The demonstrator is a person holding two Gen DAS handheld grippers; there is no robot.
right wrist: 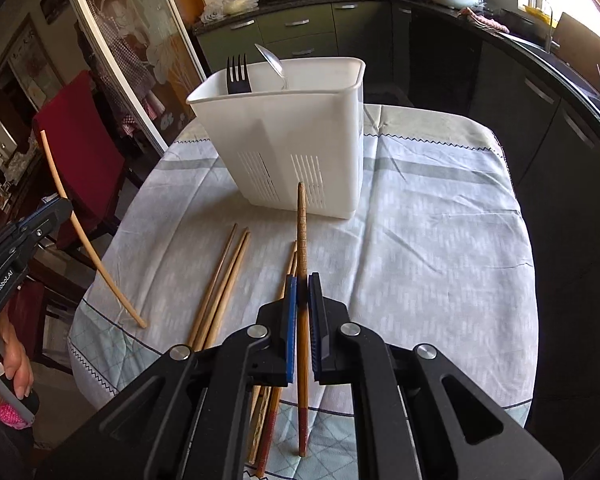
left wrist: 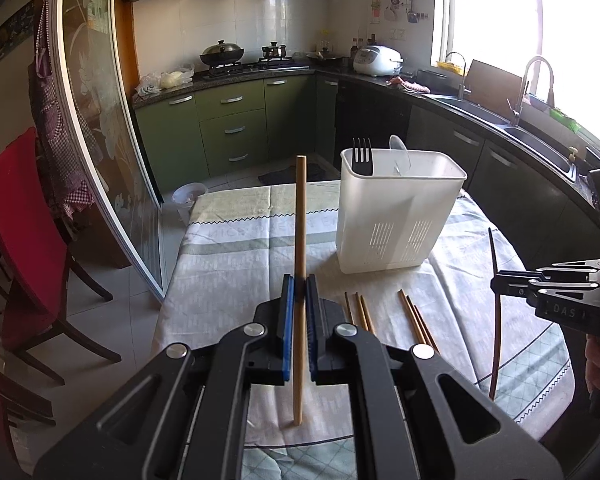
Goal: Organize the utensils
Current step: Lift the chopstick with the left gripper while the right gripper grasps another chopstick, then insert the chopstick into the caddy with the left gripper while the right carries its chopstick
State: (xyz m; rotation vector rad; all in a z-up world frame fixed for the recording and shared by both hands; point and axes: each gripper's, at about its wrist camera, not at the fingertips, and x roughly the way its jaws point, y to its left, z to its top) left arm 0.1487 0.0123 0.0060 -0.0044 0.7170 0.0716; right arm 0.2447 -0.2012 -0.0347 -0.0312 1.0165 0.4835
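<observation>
Pale, muted colours on a kitchen table

A white utensil holder point(right wrist: 288, 148) with slotted vents is sitting on a pale grey-blue tablecloth point(right wrist: 432, 248) patterned with faint dashes, a darker stripe and a zigzag edge; a black fork point(right wrist: 238, 76) is showing above the rim; light tan chopsticks point(right wrist: 220, 284) are lying on the cloth; black grippers with blue pads are each holding one chopstick, one pale tan point(left wrist: 299, 240), one darker brown point(right wrist: 302, 240); a red chair point(right wrist: 80, 140) is standing nearby.

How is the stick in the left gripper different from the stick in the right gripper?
The left gripper holds a pale chopstick, plain and smooth; the right gripper holds a brown chopstick, darker, with a ridged top and a reddish lower end. Both are pinched upright, neither yet in the white holder that has the fork and spoon.
</observation>
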